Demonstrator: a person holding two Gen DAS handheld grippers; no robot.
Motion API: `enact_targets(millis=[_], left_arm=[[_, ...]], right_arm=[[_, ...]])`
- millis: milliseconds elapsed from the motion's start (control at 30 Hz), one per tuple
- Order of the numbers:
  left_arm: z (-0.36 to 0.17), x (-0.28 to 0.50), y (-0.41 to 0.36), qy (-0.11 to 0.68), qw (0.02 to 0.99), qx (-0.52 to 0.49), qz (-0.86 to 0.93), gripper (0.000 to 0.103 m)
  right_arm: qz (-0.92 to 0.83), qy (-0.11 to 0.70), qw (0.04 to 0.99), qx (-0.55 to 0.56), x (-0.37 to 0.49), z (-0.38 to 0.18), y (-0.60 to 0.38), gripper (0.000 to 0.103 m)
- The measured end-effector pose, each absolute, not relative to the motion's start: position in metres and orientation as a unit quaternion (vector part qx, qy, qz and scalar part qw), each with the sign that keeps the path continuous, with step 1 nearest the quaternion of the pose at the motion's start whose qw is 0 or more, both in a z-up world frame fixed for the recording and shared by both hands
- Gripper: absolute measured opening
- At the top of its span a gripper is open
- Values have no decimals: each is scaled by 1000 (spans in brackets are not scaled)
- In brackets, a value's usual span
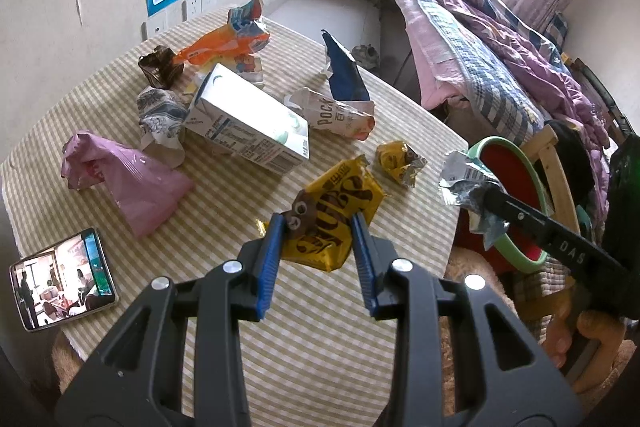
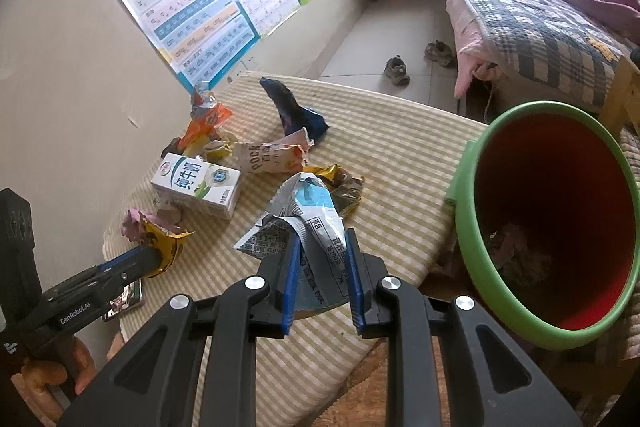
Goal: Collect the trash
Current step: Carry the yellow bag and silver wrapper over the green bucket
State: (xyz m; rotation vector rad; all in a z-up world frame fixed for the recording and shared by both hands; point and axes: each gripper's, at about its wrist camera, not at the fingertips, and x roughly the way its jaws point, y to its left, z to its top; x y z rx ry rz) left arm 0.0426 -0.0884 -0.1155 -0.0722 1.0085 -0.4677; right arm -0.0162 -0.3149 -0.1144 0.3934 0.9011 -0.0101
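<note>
1. Left gripper (image 1: 318, 227) clamps the yellow chocolate wrapper (image 1: 340, 215) above the table's (image 1: 280, 347) near edge
2. Right gripper (image 2: 322, 247) pinches a silver-and-blue foil wrapper (image 2: 308, 215) at the right edge, beside the green-rimmed red bin (image 2: 472, 195)

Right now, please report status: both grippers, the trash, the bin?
Left gripper shut on yellow wrapper. Right gripper shut on silver-blue wrapper. Red bin beside table, mouth clear. More trash left on table.

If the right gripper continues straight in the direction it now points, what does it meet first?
The right gripper, shut on a silver-blue wrapper, points down toward the striped table. Probably the crumpled gold wrapper just beyond comes first; depth is unclear.
</note>
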Motion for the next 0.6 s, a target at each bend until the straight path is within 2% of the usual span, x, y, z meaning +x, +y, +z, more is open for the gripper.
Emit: enact_targets(millis=[600], left_arm=[[-107,30,-141,474,841,10,-263,33]], right_arm=[[-40,402,886,230,-35,-104,-358,21]])
